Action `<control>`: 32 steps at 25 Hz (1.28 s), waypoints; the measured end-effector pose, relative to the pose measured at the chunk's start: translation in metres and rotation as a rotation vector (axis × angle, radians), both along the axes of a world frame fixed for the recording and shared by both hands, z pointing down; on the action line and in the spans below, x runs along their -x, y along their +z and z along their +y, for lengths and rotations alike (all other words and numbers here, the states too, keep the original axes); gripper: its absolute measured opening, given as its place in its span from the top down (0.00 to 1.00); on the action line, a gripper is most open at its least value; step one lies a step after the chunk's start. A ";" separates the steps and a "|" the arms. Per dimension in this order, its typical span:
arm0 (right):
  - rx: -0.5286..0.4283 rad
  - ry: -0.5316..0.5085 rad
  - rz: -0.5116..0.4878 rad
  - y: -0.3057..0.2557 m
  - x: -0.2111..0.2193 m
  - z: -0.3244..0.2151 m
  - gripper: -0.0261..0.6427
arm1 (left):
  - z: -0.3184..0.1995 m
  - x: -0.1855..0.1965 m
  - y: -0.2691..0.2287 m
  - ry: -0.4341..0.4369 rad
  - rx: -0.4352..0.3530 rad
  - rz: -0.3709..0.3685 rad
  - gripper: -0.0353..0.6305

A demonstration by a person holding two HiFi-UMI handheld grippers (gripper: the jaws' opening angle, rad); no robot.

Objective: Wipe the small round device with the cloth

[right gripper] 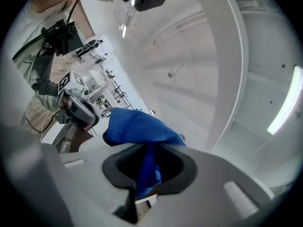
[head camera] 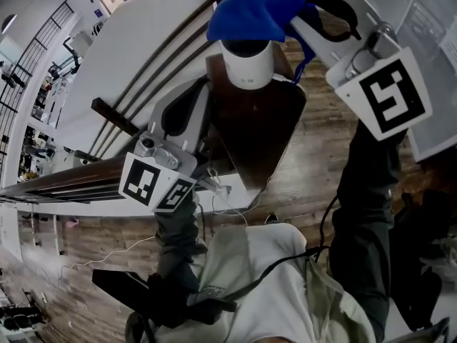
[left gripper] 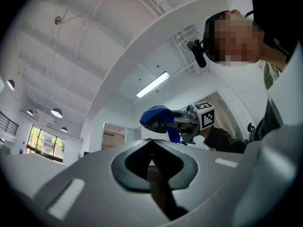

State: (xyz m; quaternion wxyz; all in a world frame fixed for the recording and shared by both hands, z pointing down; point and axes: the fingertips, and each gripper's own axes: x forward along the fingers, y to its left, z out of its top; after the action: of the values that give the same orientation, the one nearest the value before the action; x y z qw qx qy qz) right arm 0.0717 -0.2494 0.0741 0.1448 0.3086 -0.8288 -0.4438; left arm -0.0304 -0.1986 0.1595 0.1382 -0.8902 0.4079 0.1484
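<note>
Right gripper (head camera: 298, 18), nearest my head camera, is clenched on the blue cloth (head camera: 260, 6), which drapes over the top of the small round device (head camera: 248, 64). That device stands upright on a dark tabletop (head camera: 264, 131). My left gripper (left gripper: 151, 143) is closed, tips meeting, near the tabletop's left edge.

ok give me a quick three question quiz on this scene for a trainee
1. Fill in: the white round device stands on a small dark ___ table.
2. The right gripper is shut on: A) a cable B) the blue cloth C) nothing.
3. True or false: the cloth lies on the floor.
Key: 1 brown; 2 B; 3 false, it is held up over the device's top.
</note>
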 end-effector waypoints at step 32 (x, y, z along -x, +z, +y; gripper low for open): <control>-0.280 0.350 0.465 0.101 0.079 0.064 0.87 | 0.023 0.053 0.025 0.075 0.064 0.023 0.94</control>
State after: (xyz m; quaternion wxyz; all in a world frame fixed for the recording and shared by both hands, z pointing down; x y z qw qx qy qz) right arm -0.0077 -0.1853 0.1748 0.3604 0.3536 -0.6387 -0.5806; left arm -0.0832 -0.1754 0.1847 0.0994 -0.9072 0.3802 0.1504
